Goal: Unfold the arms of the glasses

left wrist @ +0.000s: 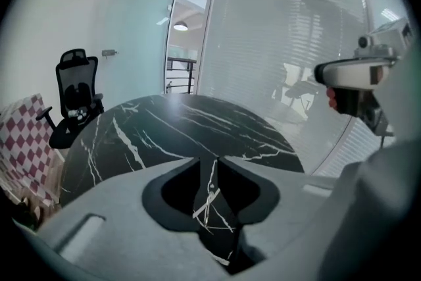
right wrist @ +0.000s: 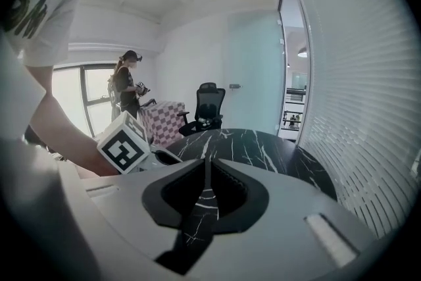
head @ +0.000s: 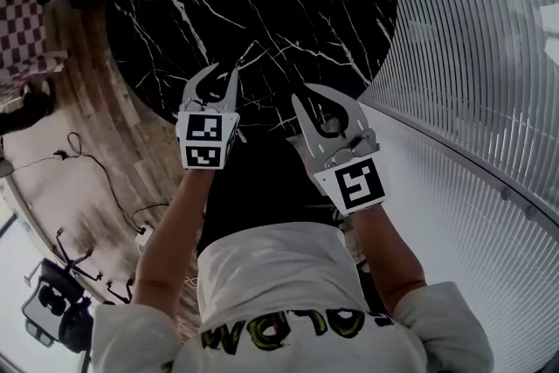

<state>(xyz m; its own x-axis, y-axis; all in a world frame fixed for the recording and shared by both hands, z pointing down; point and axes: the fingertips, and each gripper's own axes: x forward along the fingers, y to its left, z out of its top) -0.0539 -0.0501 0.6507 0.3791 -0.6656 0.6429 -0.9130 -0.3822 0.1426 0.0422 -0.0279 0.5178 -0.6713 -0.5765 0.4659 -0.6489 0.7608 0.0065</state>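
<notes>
No glasses show in any view. The round black marble table (head: 262,4) lies bare ahead of both grippers, and its top (left wrist: 171,122) (right wrist: 263,141) fills the ground beyond the jaws. My left gripper (head: 224,70) hovers over the table's near edge with a small gap between its tips and nothing in it; in the left gripper view (left wrist: 210,160) only marble shows through the gap. My right gripper (head: 300,92) hangs beside it to the right. Its tips (right wrist: 208,158) meet with nothing between them.
A ribbed glass wall (head: 472,57) curves along the table's right side. A black office chair (left wrist: 75,92) and a checkered seat (left wrist: 26,135) stand beyond the far rim. A person (right wrist: 125,89) stands by the window. Cables lie on the wooden floor (head: 96,127) at the left.
</notes>
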